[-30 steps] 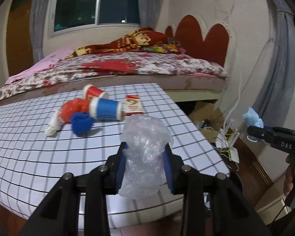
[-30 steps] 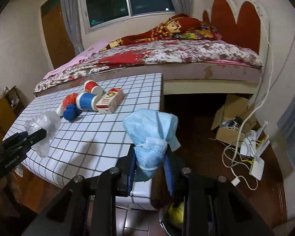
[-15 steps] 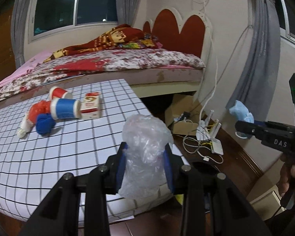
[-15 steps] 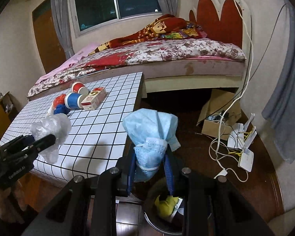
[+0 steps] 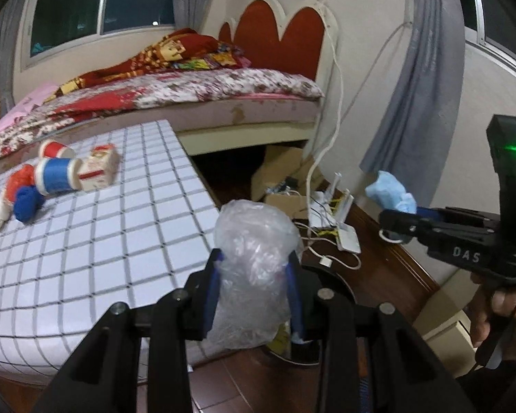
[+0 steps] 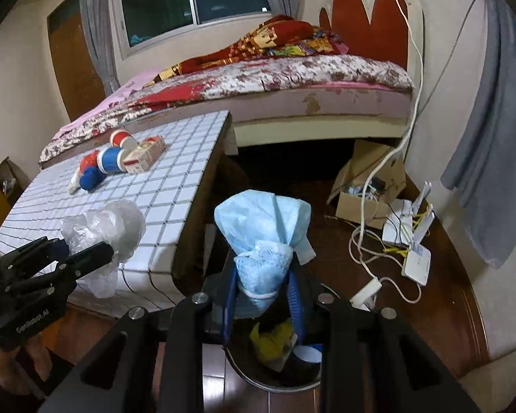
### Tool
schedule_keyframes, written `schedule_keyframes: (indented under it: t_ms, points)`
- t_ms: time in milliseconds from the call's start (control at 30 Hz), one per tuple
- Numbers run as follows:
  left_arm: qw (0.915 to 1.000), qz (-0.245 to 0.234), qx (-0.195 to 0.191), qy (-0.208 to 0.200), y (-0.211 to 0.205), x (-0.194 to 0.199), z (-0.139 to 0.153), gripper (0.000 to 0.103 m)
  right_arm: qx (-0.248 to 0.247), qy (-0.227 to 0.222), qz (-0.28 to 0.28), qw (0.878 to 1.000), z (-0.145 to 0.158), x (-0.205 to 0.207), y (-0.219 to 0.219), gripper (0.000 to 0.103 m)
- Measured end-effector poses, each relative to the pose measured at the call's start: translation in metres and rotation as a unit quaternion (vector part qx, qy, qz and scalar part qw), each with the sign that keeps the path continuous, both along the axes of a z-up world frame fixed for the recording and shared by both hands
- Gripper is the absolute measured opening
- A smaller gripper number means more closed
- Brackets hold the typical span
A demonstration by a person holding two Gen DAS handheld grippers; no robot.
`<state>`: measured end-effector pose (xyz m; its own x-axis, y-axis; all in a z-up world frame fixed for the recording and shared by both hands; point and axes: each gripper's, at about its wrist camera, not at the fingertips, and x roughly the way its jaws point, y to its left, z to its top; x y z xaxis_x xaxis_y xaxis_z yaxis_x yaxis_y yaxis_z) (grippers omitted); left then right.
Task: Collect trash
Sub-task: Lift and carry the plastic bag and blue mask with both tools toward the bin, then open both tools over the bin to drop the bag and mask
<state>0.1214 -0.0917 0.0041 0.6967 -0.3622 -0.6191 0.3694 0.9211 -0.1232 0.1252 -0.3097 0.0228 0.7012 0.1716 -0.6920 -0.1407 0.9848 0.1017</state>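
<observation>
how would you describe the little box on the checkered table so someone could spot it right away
Find the white table with the dark grid in front of the bed; a small cluster of trash lies near its far end. The box lies on its side at the cluster's right edge, touching the blue-banded cup. It is the only squared-off piece there, cream with red print.

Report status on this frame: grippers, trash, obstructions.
Left gripper shut on clear plastic bag. Right gripper shut on blue face mask, above trash bin. Nothing blocking.

Grid-cloth table (image 5: 120,234) left of my fingers | on it: cups (image 5: 56,175), carton (image 5: 98,170), blue wad (image 5: 25,203) | floor: bin (image 6: 275,375) below my fingers
</observation>
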Motion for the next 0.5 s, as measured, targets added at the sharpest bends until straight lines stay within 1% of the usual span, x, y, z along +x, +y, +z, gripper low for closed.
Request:
schedule_keyframes:
  t_ms: [267, 400, 500]
  points:
    - [0.999, -0.033, 0.002, 0.03, -0.039, -0.008, -0.025, 0.036, -0.01, 0.033, -0.011, 0.999, -0.026, -0.005, -0.023, 0.028]
    - [0.998, -0.038, 0.001, 0.051, -0.053, -0.007, -0.041, 0.036, -0.019, 0.051, -0.019, 0.998, -0.043, -0.004, -0.034, 0.028]
    - [0.9972, -0.04, 0.002, 0.063, -0.061, -0.005, -0.053, 0.036, -0.015, 0.069, -0.023, 0.997, -0.057, -0.003, -0.043, 0.028]
